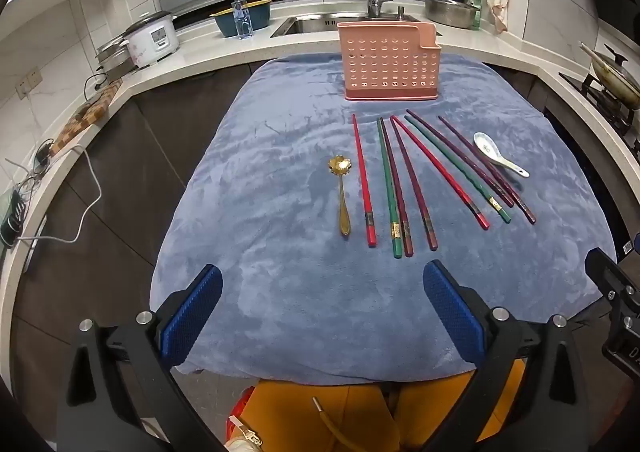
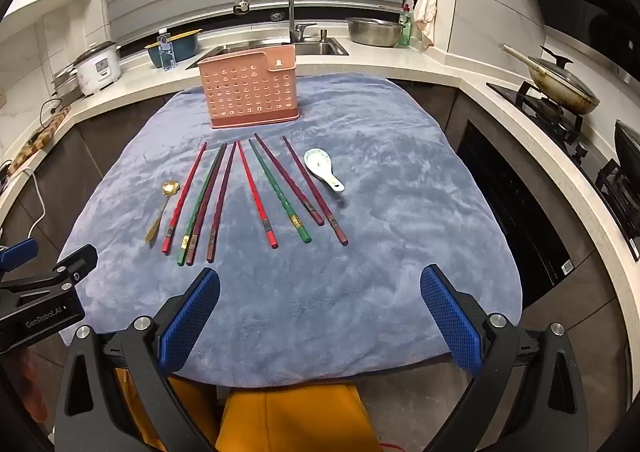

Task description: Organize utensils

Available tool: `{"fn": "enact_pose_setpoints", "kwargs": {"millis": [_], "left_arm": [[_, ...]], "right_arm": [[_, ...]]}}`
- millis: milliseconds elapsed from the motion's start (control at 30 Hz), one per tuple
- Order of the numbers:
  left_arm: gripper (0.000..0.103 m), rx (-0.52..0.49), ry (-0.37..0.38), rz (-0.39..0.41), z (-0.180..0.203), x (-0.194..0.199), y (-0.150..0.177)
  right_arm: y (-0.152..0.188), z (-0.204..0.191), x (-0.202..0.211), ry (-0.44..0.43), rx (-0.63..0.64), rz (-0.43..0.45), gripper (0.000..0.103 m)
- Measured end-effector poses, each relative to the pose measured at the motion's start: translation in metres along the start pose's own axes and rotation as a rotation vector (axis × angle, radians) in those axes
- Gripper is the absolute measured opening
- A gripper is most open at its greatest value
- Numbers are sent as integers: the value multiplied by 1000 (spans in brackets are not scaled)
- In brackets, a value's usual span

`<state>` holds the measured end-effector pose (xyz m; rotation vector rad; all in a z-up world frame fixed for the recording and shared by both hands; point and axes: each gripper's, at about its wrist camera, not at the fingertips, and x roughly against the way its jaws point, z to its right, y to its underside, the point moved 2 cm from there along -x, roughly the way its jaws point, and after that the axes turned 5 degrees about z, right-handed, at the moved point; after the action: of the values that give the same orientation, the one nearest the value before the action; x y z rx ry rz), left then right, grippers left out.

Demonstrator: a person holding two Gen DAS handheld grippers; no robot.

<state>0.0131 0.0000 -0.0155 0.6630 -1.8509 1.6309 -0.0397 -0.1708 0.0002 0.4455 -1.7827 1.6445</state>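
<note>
Your left hand-held gripper (image 1: 322, 306) and right hand-held gripper (image 2: 320, 308) hover wide apart and empty, since the coloured lacquered chopsticks (image 1: 420, 175) lie fanned at twelve o'clock before the pink perforated plastic holder (image 1: 388, 61).

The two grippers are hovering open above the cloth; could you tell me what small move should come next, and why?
Probably lower the left gripper onto the gold spoon: both grippers are empty, the pink holder looks empty, and that spoon lies apart at the left end.

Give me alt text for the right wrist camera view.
Eight chopsticks lie between a gold spoon and a white ceramic spoon on a blue cloth, before a pink utensil holder; right gripper open.
</note>
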Motion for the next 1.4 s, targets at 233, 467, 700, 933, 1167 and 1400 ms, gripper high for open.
{"fn": "enact_pose_setpoints", "kwargs": {"millis": [233, 467, 700, 933, 1167, 1400], "left_arm": [[96, -1, 1, 4, -1, 1, 0], [96, -4, -2, 2, 0, 1, 0], [96, -3, -1, -1, 0, 0, 0], [96, -3, 0, -2, -3, 0, -2], [96, -4, -3, 1, 0, 0, 0], [96, -5, -4, 1, 0, 0, 0]], "right_arm": [[0, -1, 0, 3, 4, 1, 96], [0, -1, 0, 4, 5, 2, 96], [0, -1, 0, 3, 4, 3, 96], [1, 0, -1, 2, 6, 1, 96], [-4, -3, 1, 2, 8, 3, 96], [-1, -2, -2, 2, 8, 3, 96]]}}
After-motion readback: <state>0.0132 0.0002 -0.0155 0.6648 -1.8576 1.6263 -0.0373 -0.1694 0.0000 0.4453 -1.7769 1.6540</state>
